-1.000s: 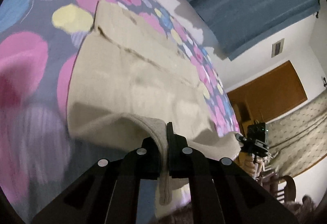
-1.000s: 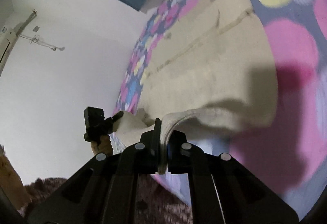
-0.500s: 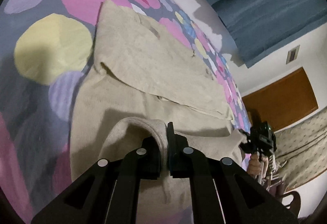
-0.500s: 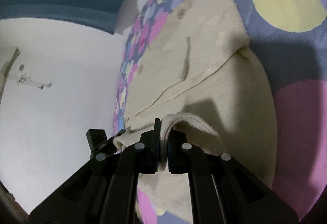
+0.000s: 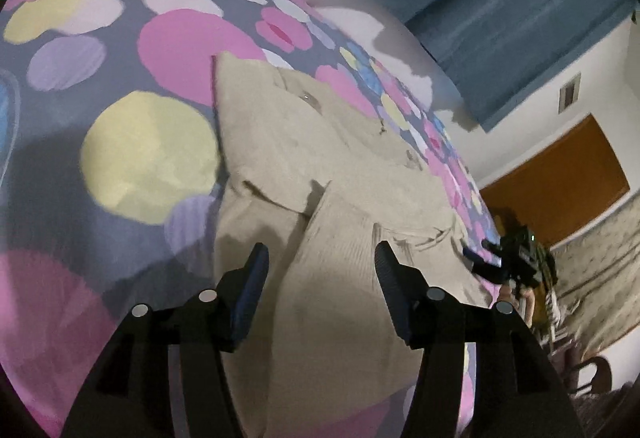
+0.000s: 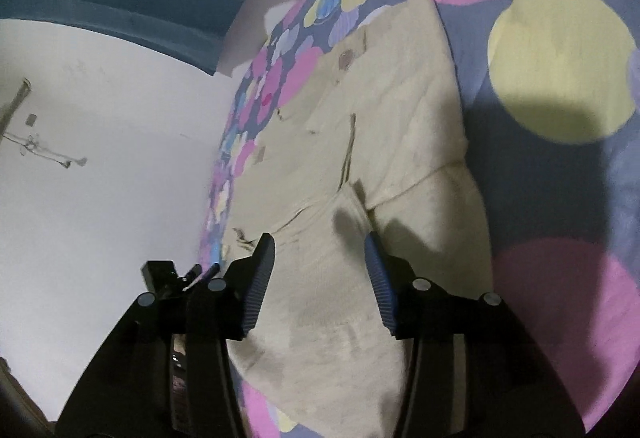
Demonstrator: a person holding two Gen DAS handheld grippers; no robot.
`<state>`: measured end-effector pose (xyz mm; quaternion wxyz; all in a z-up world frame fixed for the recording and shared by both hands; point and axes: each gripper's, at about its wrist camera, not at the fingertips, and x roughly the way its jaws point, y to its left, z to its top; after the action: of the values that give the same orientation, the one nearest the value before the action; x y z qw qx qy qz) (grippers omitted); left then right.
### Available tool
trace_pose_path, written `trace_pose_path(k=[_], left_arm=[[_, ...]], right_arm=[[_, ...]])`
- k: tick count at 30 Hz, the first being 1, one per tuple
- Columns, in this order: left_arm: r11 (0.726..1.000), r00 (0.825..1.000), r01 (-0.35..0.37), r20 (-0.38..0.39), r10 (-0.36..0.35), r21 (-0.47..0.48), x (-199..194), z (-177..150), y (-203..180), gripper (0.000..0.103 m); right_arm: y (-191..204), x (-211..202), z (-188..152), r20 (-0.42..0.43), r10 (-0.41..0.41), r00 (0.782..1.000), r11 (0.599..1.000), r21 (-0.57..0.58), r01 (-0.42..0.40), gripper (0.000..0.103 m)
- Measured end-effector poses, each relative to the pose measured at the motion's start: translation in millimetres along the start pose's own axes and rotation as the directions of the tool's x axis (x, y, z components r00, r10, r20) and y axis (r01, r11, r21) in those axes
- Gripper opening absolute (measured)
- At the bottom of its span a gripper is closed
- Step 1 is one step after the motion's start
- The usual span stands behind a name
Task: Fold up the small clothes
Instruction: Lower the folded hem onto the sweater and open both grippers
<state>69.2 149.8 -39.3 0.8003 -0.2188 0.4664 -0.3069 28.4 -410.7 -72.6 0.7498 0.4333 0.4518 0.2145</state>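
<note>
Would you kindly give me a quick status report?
Both grippers, left and right, opening, fingers off the cloth. Beige garment lies folded over on the spotted bedsheet. Nothing in the way.

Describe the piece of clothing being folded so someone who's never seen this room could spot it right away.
Find the bedspread with big pink, yellow and lilac dots. On it lies the beige garment, its near edge folded over. It is the only plain, unpatterned cloth there, with small buttons along its far edge.

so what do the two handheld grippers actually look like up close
Both match: the left gripper and right gripper are matte black, with angular arms dotted with round silver bolt heads. Their fingers carry blue ribbed pads on the inner faces. No cables or sleeves are visible.
</note>
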Motion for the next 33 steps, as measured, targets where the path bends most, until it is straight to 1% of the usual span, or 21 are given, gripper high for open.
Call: trace_pose_path(k=[4,6,10,15,17,20,22,23,24,27,29,30,31,33], left_arm=[[0.995,0.999,-0.027,-0.039,0.031,0.098,19,11,-11,0.055],[0.992,0.997,-0.028,-0.074,0.037,0.12,32,16,-13,0.055],[0.988,0.99,-0.048,-0.128,0.066,0.144,53,23,-11,0.055],[0.99,0.984,-0.022,-0.172,0.046,0.138,64,29,-8,0.055],[0.988,0.98,-0.011,-0.195,0.042,0.155,68,30,-9,0.055],[0.982,0.976,-0.005,-0.215,0.047,0.188,71,30,-12,0.055],[0.98,0.974,-0.006,-0.22,0.05,0.197,71,30,-13,0.049],[0.979,0.973,-0.011,-0.224,0.057,0.203,71,30,-13,0.042],[0.978,0.972,-0.016,-0.227,0.065,0.209,71,30,-14,0.038],[0.97,0.969,-0.035,-0.228,0.091,0.239,72,27,-16,0.035],[0.963,0.968,-0.047,-0.227,0.109,0.264,71,26,-19,0.035],[0.961,0.967,-0.053,-0.225,0.117,0.273,72,26,-21,0.035],[0.959,0.967,-0.056,-0.223,0.121,0.278,71,26,-21,0.035],[0.956,0.967,-0.064,-0.219,0.131,0.286,72,24,-22,0.035]], right_arm=[[-1,5,4,-0.011,-0.022,1.0,1.0,-0.02,0.022,0.047],[-2,8,5,-0.022,-0.036,0.999,0.999,-0.03,0.036,0.047],[-2,11,6,-0.048,-0.063,0.997,0.997,-0.056,0.06,0.047],[1,11,8,-0.067,-0.075,0.995,0.994,-0.089,0.069,0.049],[2,12,9,-0.086,-0.07,0.994,0.993,-0.101,0.061,0.054],[4,19,8,-0.123,-0.08,0.989,0.989,-0.133,0.064,0.055],[7,22,7,-0.145,-0.084,0.986,0.986,-0.158,0.061,0.055],[9,24,7,-0.152,-0.09,0.984,0.983,-0.173,0.064,0.055],[10,25,7,-0.158,-0.097,0.983,0.981,-0.184,0.067,0.055],[14,27,6,-0.176,-0.123,0.977,0.973,-0.217,0.083,0.054],[19,31,6,-0.182,-0.151,0.972,0.963,-0.249,0.103,0.052],[22,33,6,-0.183,-0.167,0.969,0.957,-0.266,0.115,0.046],[24,37,6,-0.186,-0.189,0.964,0.949,-0.287,0.13,0.036],[27,43,5,-0.193,-0.22,0.956,0.937,-0.314,0.152,0.027]])
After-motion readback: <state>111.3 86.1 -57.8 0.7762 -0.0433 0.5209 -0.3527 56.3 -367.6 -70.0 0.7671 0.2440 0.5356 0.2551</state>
